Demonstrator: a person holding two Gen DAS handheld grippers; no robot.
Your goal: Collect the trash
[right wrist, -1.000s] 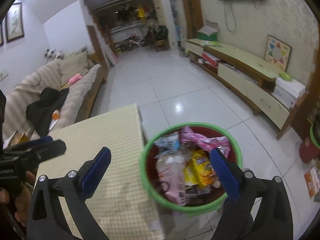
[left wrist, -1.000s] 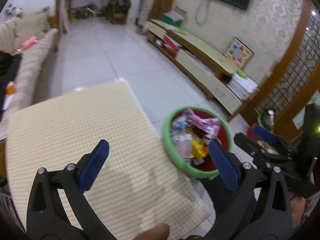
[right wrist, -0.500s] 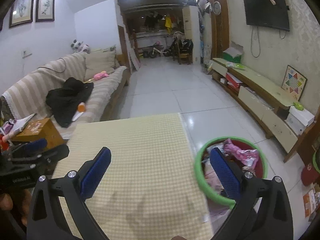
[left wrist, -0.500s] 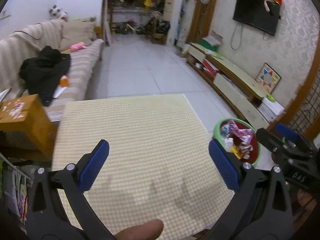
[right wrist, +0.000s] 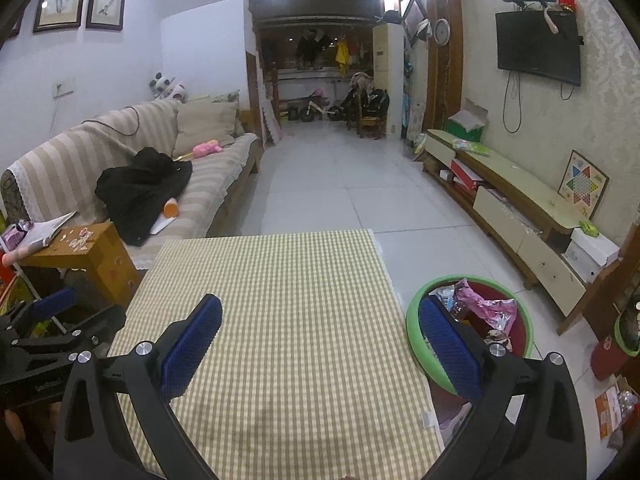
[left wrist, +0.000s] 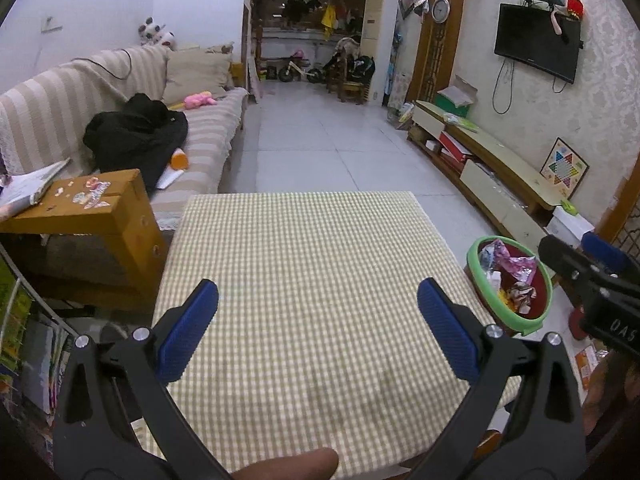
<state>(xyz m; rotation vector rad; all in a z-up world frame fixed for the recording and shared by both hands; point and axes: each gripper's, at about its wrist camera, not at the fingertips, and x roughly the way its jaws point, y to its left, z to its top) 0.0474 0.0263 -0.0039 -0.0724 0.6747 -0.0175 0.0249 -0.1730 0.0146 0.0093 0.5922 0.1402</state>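
Observation:
A green-rimmed red bin (left wrist: 536, 322) holding several crumpled wrappers (left wrist: 508, 264) stands on the floor right of the checked table (left wrist: 312, 256); it also shows in the right wrist view (right wrist: 416, 336). My left gripper (left wrist: 318, 314) is open and empty above the table's near part. My right gripper (right wrist: 320, 332) is open and empty over the table's right edge, its right finger in front of the bin rim. The wrappers (right wrist: 486, 306) lie inside the bin. I see no loose trash on the tablecloth (right wrist: 276, 300).
A wooden box (left wrist: 96, 216) with stickers stands left of the table, a striped sofa (left wrist: 60, 120) with a black coat behind it. A low TV cabinet (left wrist: 500, 172) runs along the right wall. Tiled floor (left wrist: 320, 140) stretches beyond the table.
Both grippers have swung left and tilted up from above the bin to over the table. The bin has shifted from the middle to the right edge of both views.

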